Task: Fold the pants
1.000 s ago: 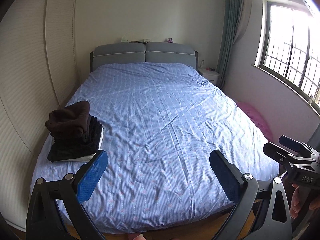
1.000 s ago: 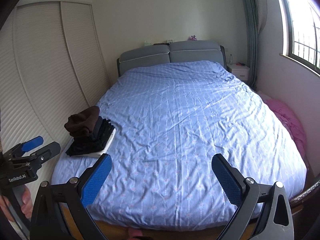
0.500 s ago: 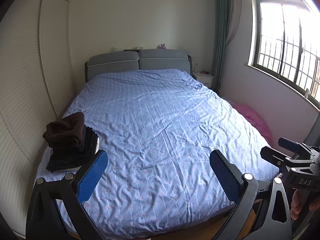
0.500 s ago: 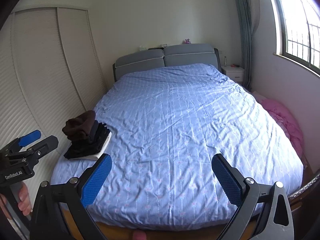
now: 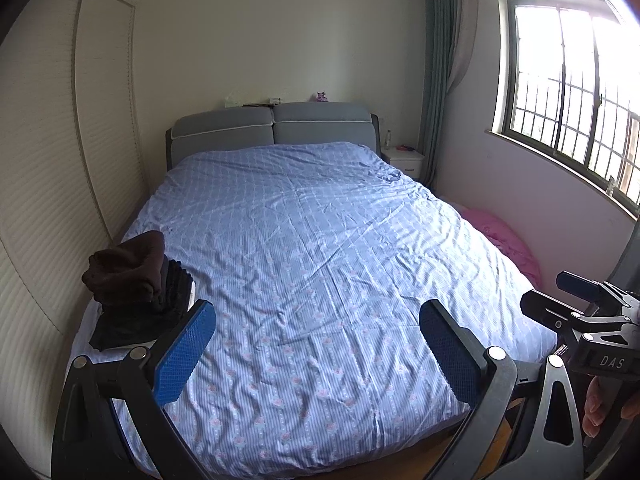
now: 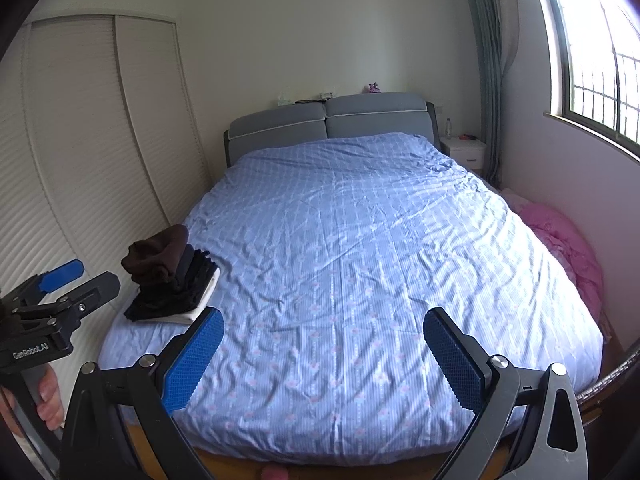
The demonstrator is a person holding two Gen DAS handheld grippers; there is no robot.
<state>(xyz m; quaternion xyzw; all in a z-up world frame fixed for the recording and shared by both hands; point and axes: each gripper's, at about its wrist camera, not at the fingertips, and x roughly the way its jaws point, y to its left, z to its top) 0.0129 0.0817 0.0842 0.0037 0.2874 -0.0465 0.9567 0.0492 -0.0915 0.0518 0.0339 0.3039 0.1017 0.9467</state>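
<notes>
Left gripper (image 5: 316, 354): black frame, blue textured pads (image 5: 184, 354), jaws spread wide, nothing between them, touching nothing. It hangs over the foot of the bed with the blue patterned bedspread (image 5: 312, 264). The stack of dark folded clothes (image 5: 140, 292), brown piece on top, black ones under, sits on a white sheet at the bedspread's left edge, just beyond the left pad; which pieces are pants, can't tell. Grey padded headboard (image 5: 272, 128) at the far end, louvred cream wardrobe doors (image 5: 52, 184) on the left, barred window (image 5: 576, 92) and green curtain (image 5: 436, 80) on the right, pink bedding (image 5: 504, 240) on the floor beside the bed. Right gripper visible at the right edge, fingers (image 5: 596, 408) of a hand on its handle.

Right wrist view: right gripper (image 6: 324, 354), same build, also fully apart and empty, clear of the bedspread (image 6: 360, 260). Clothes stack (image 6: 172, 276) at left, near the left pad. White nightstand (image 6: 466, 152) by the headboard (image 6: 328, 120). Left gripper at the left edge, jaw gap not readable from here.
</notes>
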